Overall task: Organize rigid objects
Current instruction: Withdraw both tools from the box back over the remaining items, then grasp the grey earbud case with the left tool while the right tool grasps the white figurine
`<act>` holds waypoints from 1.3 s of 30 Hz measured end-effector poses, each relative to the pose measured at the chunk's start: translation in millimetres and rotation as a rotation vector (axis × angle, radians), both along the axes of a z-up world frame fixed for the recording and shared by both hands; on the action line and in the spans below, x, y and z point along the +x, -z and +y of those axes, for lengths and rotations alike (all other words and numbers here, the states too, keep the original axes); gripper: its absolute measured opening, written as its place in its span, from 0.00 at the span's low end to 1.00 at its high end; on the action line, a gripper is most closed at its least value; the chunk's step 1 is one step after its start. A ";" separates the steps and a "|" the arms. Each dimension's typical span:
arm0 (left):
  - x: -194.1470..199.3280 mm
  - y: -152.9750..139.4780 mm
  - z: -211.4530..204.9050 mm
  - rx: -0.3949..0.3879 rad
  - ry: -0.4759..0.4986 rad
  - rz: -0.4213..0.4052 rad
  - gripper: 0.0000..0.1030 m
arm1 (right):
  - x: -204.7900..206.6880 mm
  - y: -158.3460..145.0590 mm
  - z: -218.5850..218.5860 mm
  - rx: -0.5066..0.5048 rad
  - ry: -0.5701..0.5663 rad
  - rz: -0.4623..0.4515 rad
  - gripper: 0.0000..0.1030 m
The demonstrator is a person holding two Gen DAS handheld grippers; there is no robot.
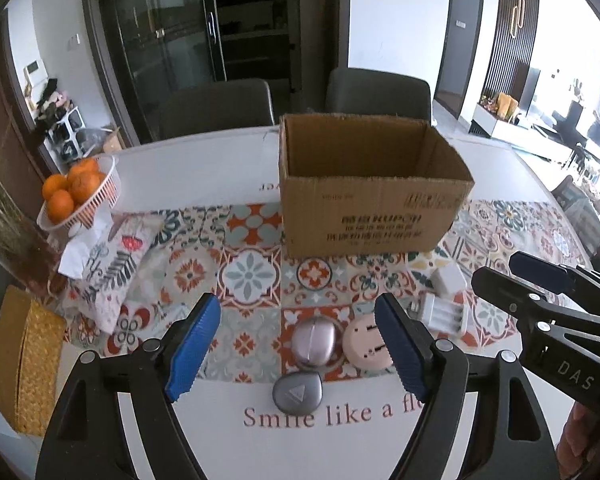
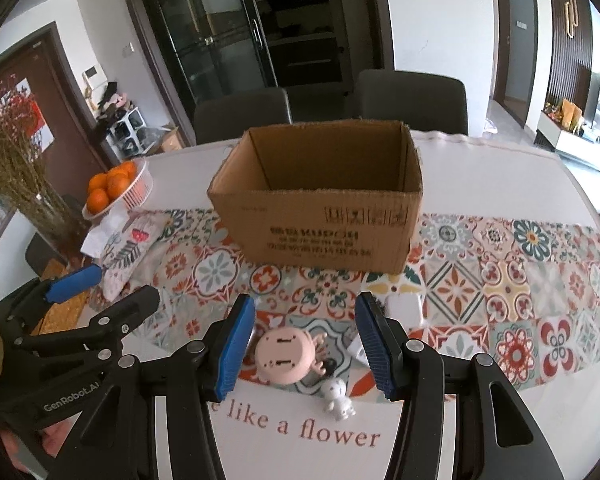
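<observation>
**A:** What's between my jaws?

**B:** Nothing gripped. The left gripper (image 1: 298, 346) stands apart over the pink oval case (image 1: 315, 341); the grey pebble-shaped case (image 1: 297, 393) lies just nearer me, by the tabletop's near edge. The right gripper (image 2: 305, 346) stands apart, straddling the round pink plug (image 2: 285, 357), which has no long axis.

**A:** Which goes first?

**B:** I'd say either. The cardboard box (image 2: 320, 216) sits straight ahead, open.

**A:** Anything unclear?

**B:** The white charger (image 2: 405, 309) is half hidden behind the right pad.
</observation>
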State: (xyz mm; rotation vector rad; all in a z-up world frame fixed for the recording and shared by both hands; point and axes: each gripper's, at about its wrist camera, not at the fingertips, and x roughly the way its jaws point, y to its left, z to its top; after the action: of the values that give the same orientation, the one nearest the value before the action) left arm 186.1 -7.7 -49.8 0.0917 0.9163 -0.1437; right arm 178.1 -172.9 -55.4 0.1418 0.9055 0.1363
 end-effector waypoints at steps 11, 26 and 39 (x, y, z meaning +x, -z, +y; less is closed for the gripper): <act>-12.1 31.8 5.8 0.001 -0.018 0.098 0.77 | -12.7 33.7 3.8 0.020 -0.005 0.099 0.52; -22.8 81.8 9.4 0.028 -0.009 0.227 0.77 | -22.5 77.5 11.1 0.003 -0.024 0.221 0.52; -17.2 122.7 7.5 0.046 -0.012 0.312 0.77 | -17.9 117.8 8.0 0.007 -0.008 0.325 0.52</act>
State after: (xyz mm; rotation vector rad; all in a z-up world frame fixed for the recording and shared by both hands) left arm 168.9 -0.1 -172.5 0.1088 1.2312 -0.1275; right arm 160.3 -164.9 -173.3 0.1699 1.2297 0.1254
